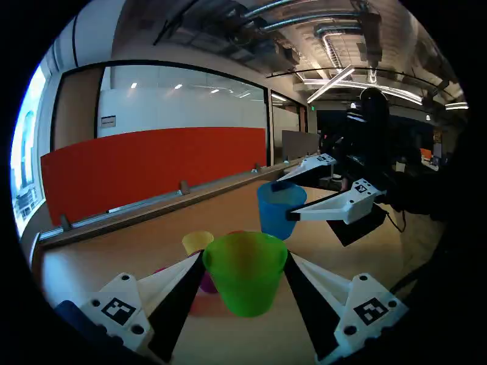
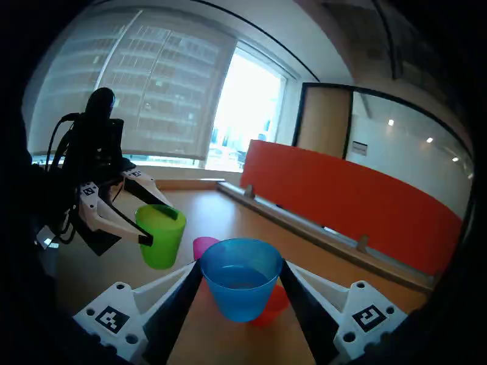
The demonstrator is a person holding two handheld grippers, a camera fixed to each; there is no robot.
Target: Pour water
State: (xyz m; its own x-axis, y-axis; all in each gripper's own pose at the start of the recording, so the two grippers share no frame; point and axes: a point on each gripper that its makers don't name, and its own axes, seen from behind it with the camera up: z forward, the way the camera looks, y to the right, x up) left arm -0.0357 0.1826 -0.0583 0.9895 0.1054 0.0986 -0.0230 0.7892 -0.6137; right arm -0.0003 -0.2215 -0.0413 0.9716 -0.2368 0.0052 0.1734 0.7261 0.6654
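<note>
My left gripper [image 1: 243, 258] is shut on a green plastic cup [image 1: 246, 274], upright above the wooden table [image 1: 122, 255]. Farther off, my right gripper [image 1: 283, 199] is shut on a blue cup [image 1: 277, 210]. In the right gripper view the blue cup [image 2: 240, 286] sits upright between the fingers of my right gripper [image 2: 240, 267], with water [image 2: 238, 277] low inside it. To its left my left gripper [image 2: 156, 222] clamps the green cup [image 2: 161, 237]. The two cups are apart, both roughly level.
A yellow cup [image 1: 196, 241], a purple cup [image 1: 209, 283] and a red cup's rim [image 1: 237, 232] stand on the table behind the green one. A pink cup [image 2: 204, 245] and a red cup [image 2: 275, 304] flank the blue cup. An orange partition [image 1: 152, 164] with a rail lines the table's far edge.
</note>
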